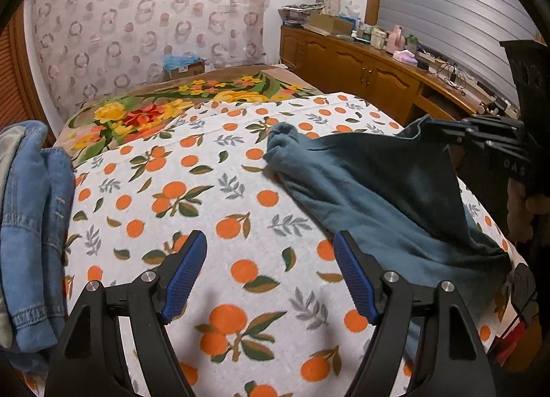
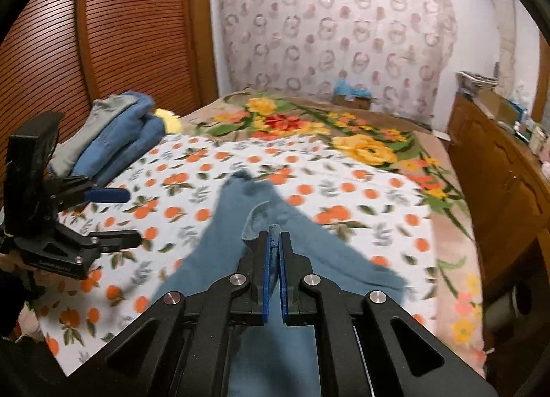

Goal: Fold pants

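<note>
Pinching an edge of the teal pants, the right gripper lifts them off the orange-print sheet. The left gripper hangs spread wide, empty. Denim pile sits left, floral blanket farther back.

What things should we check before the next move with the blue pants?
1. Right gripper shut on the teal pants: ok.
2. Left gripper open and empty, ready to grab: ok.
3. Pants lying flat: not ok, one edge is lifted and a far end is bunched.
4. Orange-print sheet bare under the left gripper: ok.
5. Denim pile apart from the pants: ok.
6. Where the waistband is: cannot tell.
</note>
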`<state>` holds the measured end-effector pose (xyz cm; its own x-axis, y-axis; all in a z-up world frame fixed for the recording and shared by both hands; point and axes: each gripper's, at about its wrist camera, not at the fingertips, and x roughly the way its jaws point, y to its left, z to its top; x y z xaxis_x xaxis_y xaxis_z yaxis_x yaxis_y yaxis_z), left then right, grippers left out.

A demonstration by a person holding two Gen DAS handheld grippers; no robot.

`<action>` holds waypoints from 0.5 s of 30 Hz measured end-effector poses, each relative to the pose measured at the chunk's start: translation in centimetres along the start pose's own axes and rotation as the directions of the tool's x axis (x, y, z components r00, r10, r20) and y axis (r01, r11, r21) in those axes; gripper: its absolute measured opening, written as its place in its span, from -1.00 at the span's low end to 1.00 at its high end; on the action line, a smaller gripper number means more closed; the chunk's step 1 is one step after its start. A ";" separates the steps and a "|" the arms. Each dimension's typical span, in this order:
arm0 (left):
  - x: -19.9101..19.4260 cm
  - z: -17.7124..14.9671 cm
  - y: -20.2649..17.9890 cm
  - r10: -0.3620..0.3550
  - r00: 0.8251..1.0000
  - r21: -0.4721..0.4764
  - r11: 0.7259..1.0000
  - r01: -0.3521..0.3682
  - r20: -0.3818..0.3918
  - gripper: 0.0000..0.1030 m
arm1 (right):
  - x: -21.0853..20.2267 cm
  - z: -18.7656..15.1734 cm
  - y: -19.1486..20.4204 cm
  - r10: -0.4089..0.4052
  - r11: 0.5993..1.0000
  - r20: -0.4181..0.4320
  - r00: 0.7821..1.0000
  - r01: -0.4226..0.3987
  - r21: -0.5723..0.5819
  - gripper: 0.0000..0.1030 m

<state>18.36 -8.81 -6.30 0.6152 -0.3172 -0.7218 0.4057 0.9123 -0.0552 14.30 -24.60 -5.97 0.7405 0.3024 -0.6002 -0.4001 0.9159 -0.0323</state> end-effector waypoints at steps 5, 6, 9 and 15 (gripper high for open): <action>1.0 1.1 -0.8 -0.008 1.000 0.013 1.000 0.008 -0.015 0.50 | -0.3 -0.4 -2.5 -0.048 0.998 -0.001 0.999 0.048 0.029 -0.92; 1.2 1.4 -1.0 -0.007 1.000 0.017 1.000 0.007 -0.016 0.50 | -0.3 -0.6 -3.1 -0.059 0.998 -0.001 0.998 0.059 0.037 -0.92; 1.6 2.1 -1.5 -0.006 1.000 0.028 1.000 0.006 -0.017 0.50 | -0.5 -0.6 -4.2 -0.083 0.995 -0.004 0.997 0.083 0.058 -0.92; 2.7 3.0 -2.1 0.001 1.000 0.031 1.000 -0.001 -0.023 0.50 | -0.6 -0.6 -5.5 -0.118 0.990 -0.008 0.993 0.118 0.080 -0.92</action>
<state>21.17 -12.38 -6.05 0.6000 -0.3100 -0.7375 0.4264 0.9039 -0.0331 15.73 -30.03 -5.89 0.7781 0.1905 -0.5985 -0.2656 0.9633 -0.0387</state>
